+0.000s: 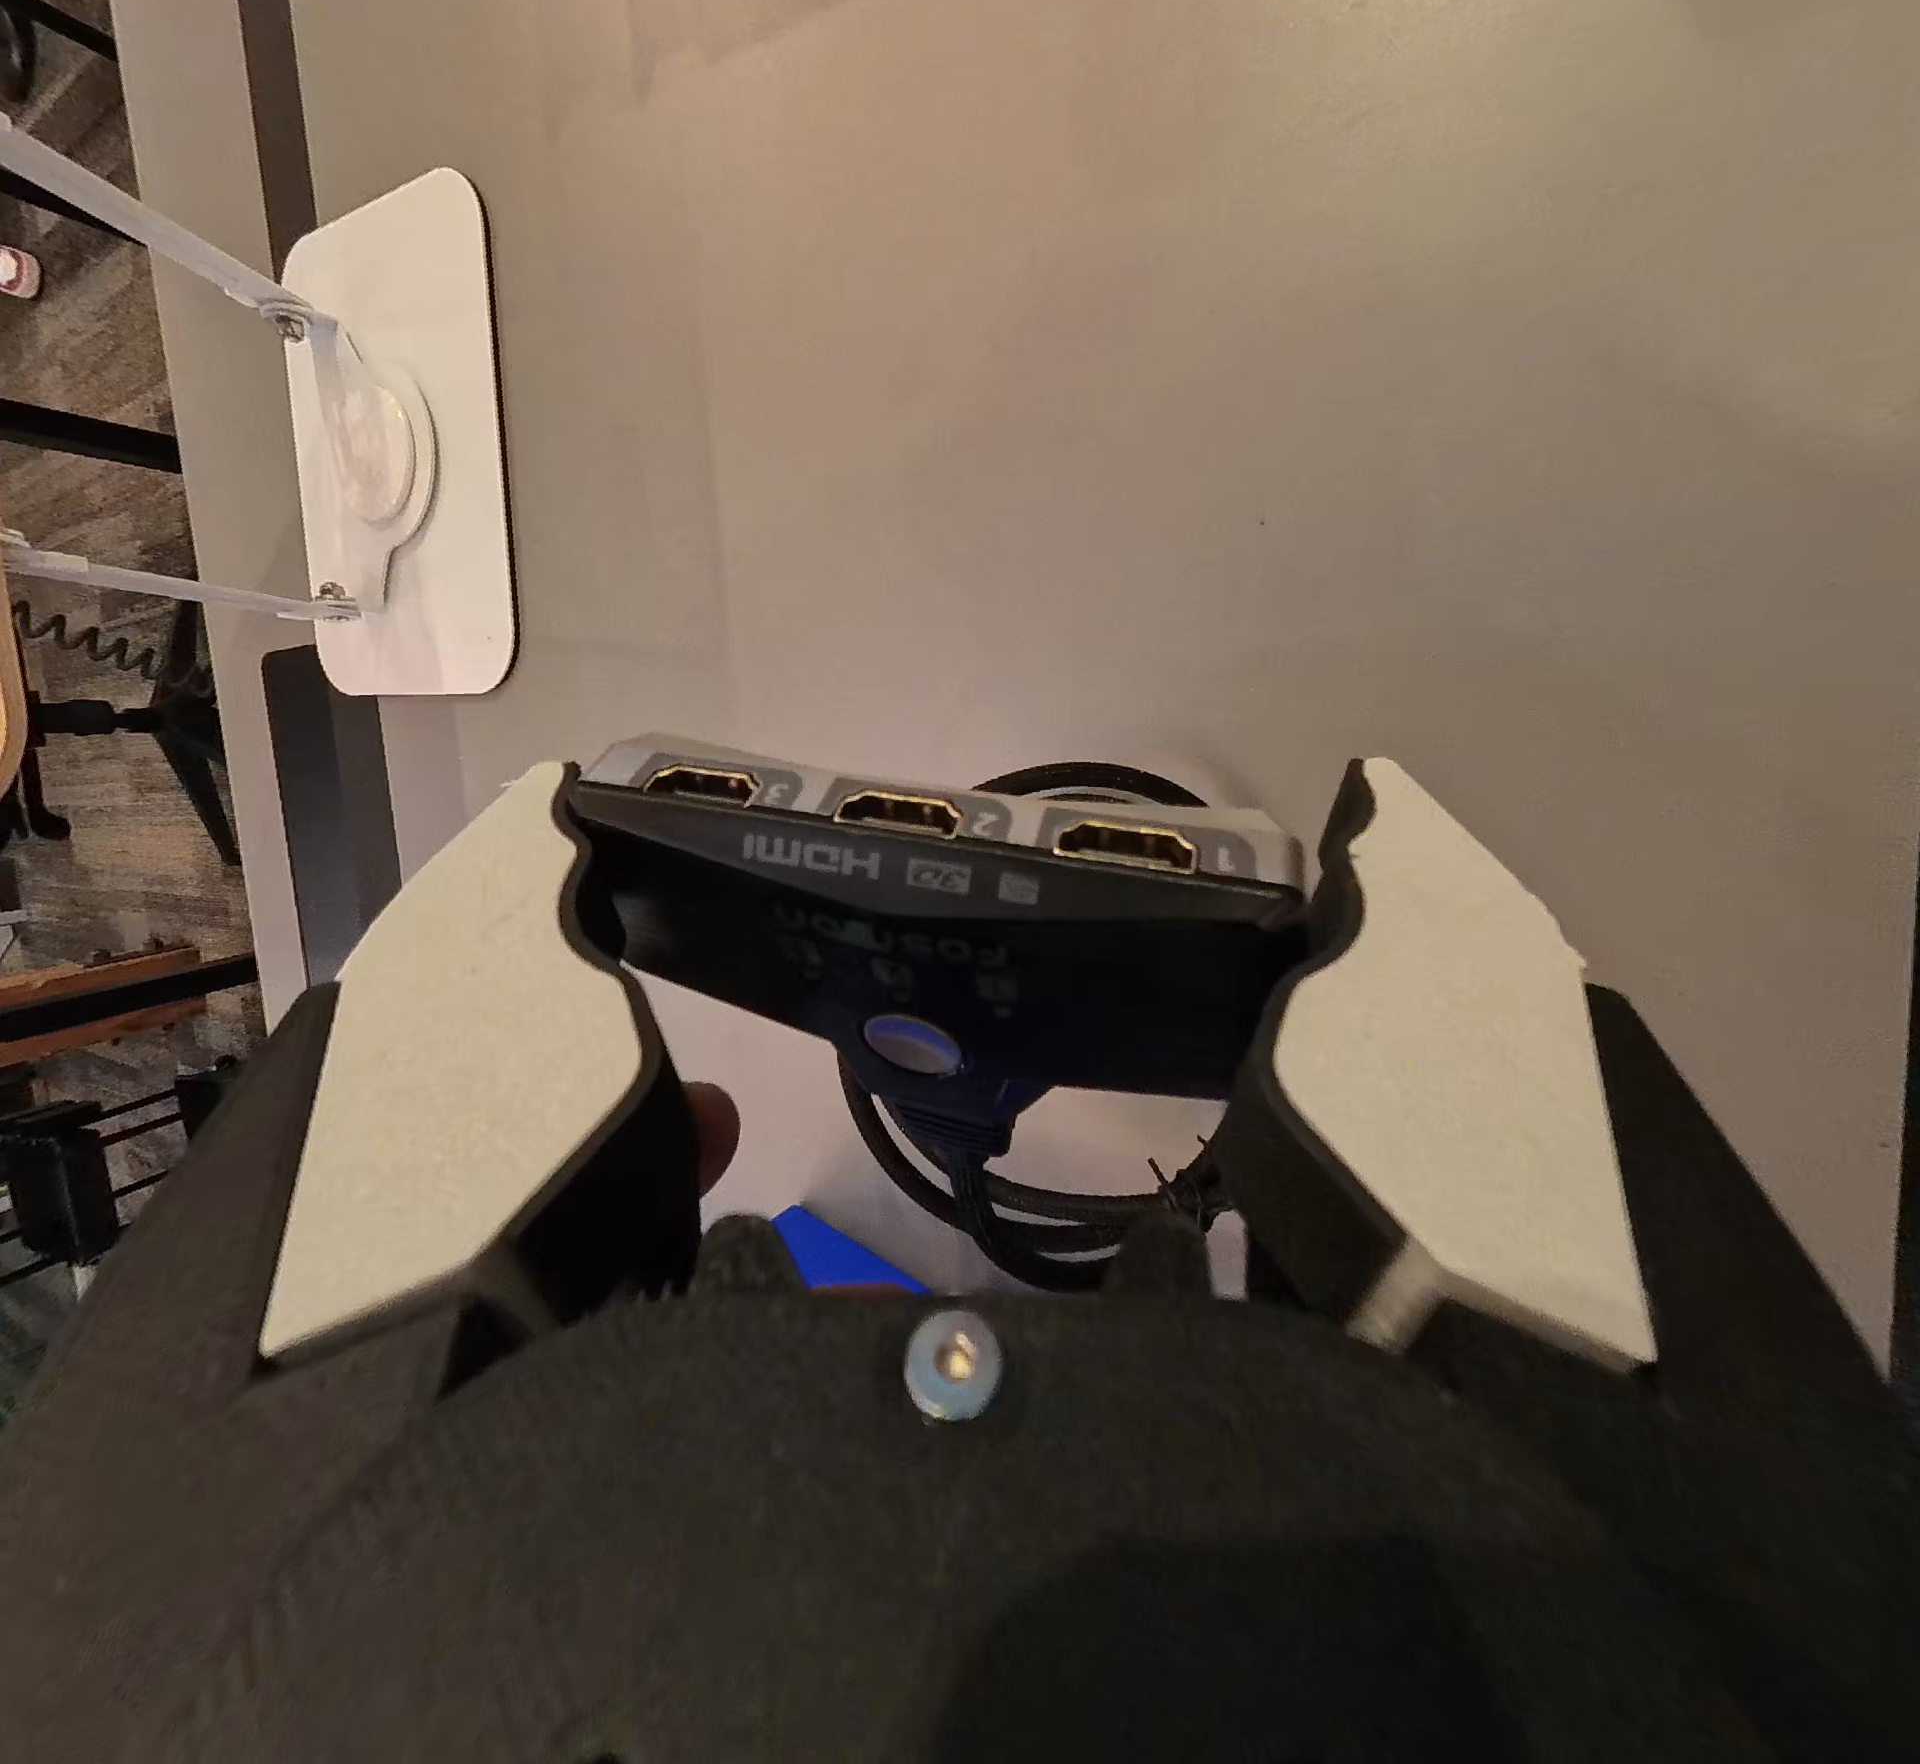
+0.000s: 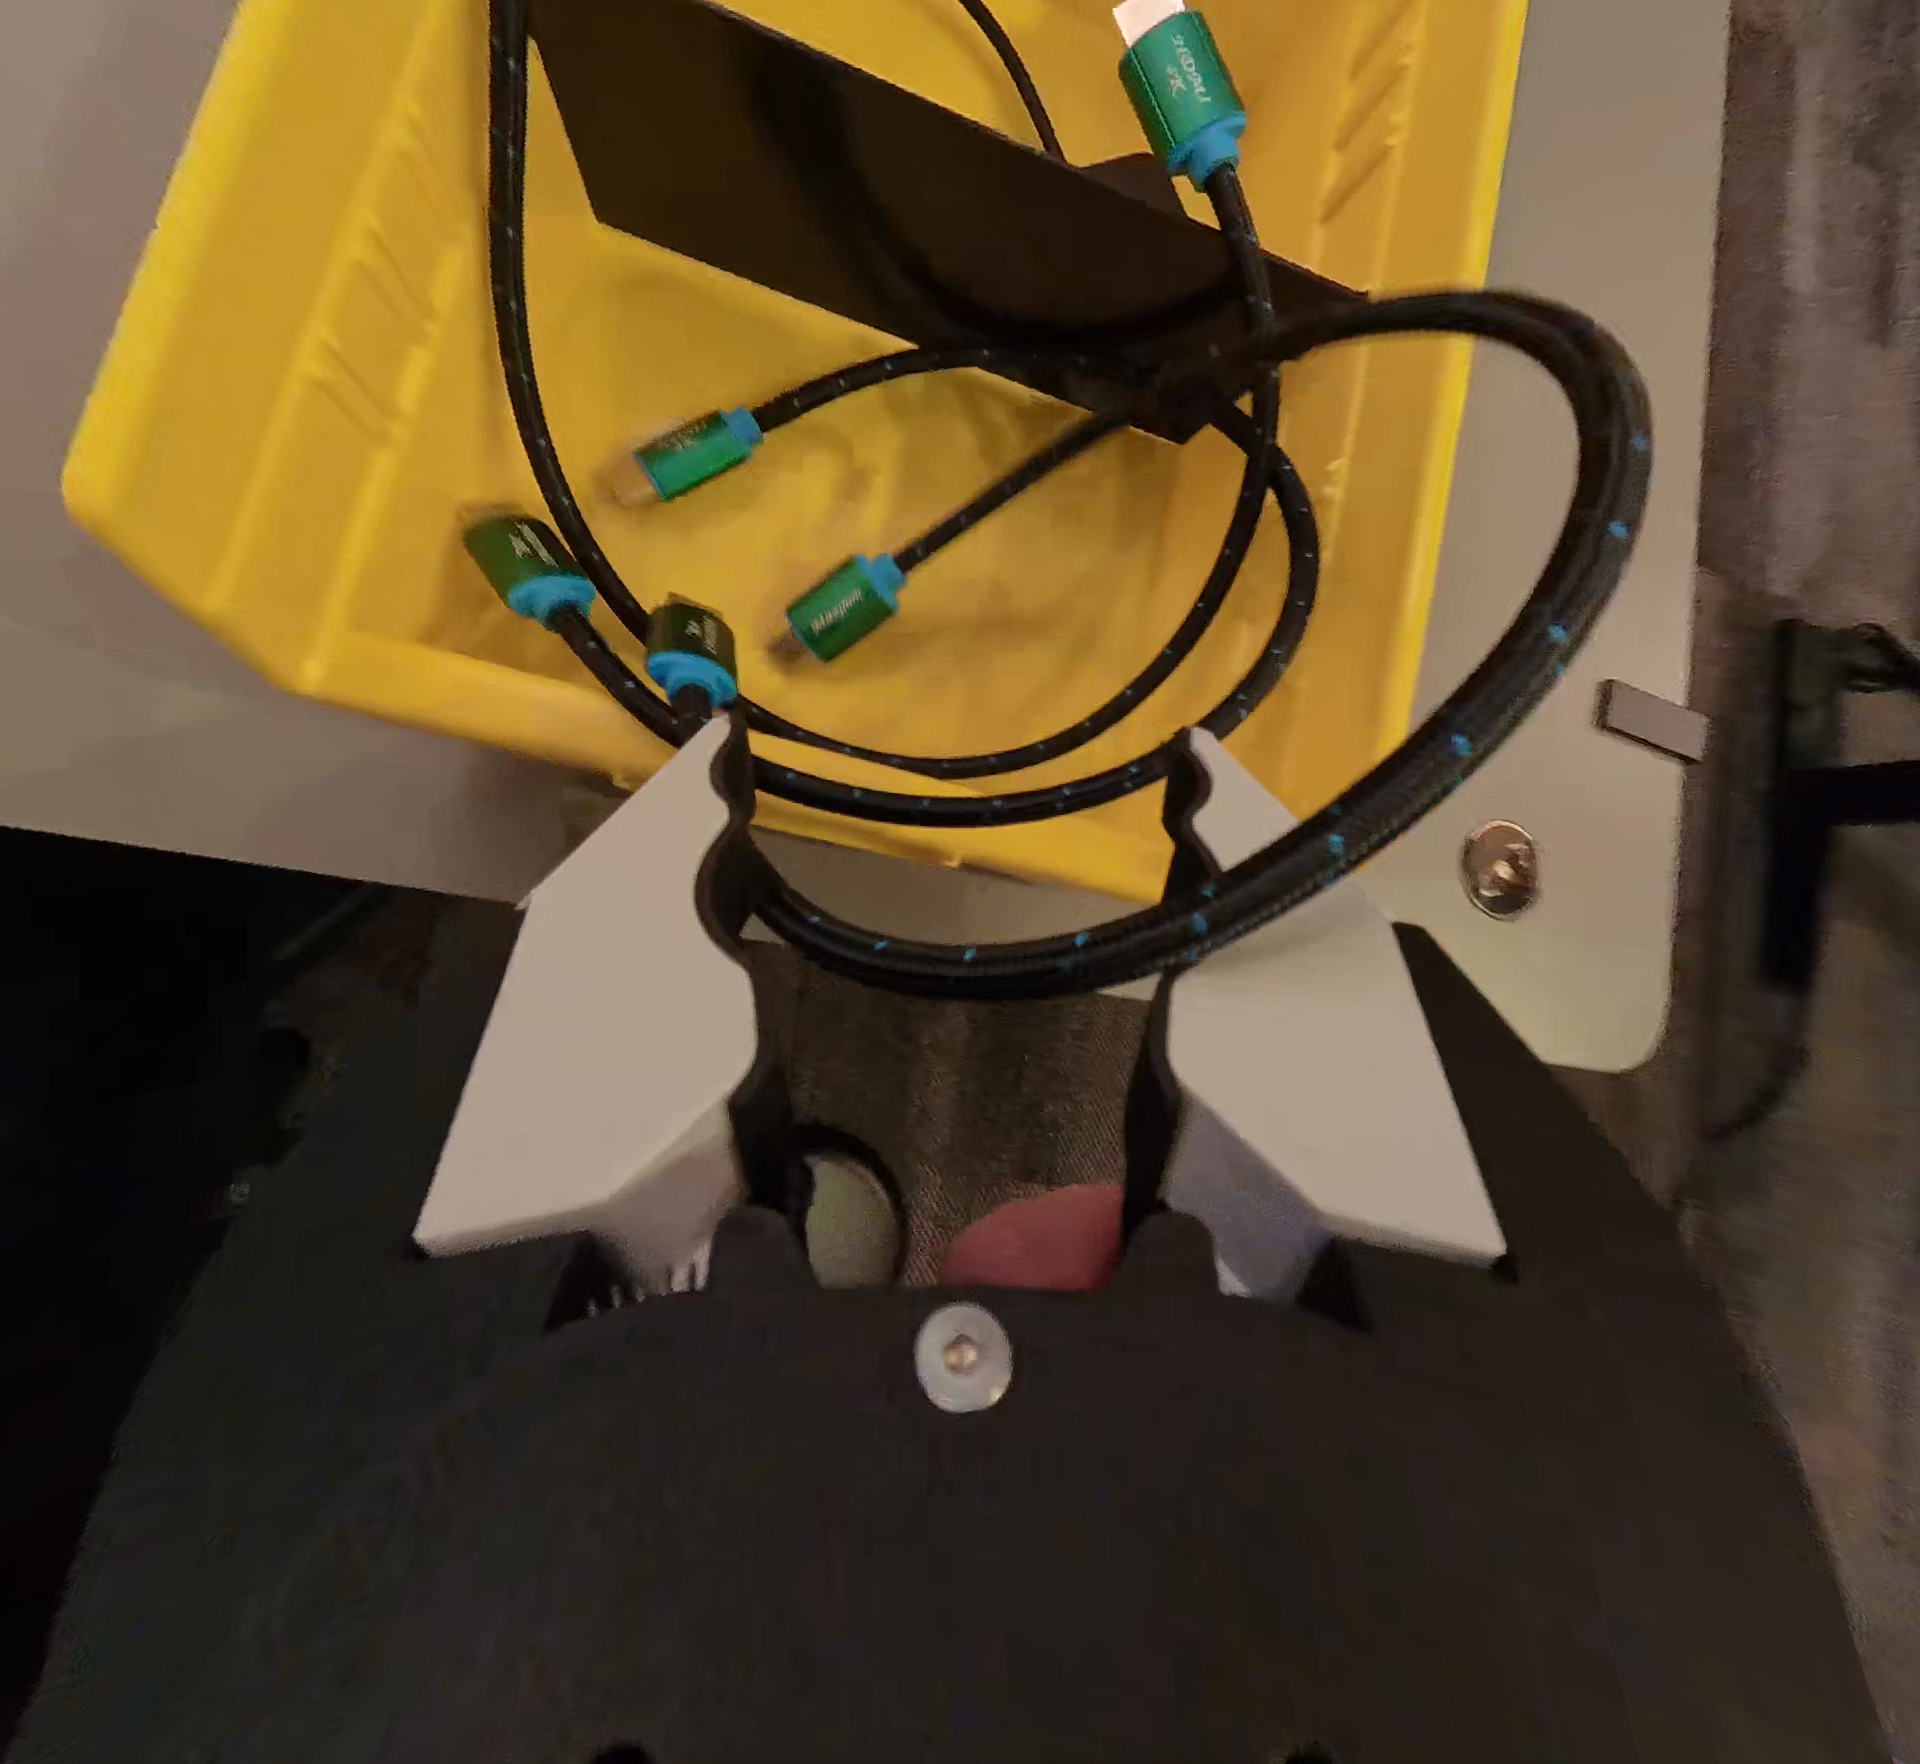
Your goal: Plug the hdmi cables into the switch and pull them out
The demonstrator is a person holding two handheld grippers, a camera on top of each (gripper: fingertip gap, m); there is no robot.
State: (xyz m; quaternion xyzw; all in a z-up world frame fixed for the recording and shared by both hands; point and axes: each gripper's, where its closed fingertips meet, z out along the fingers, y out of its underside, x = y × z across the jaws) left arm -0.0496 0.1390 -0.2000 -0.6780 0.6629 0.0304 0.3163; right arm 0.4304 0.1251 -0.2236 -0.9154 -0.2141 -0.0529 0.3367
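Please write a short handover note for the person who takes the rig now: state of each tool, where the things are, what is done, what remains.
Left tool: shut on the HDMI switch, held by its two sides above the table. Its three ports face away and all are empty.
Right tool: open, holds nothing, at the near edge of the yellow bin.
HDMI cables: in the bin, green plugs loose; one loop hangs over the bin wall and lies between the right tool's fingers, ungripped.
Done: switch picked up.
Left: grasp a plug, insert each cable, then pull them out.
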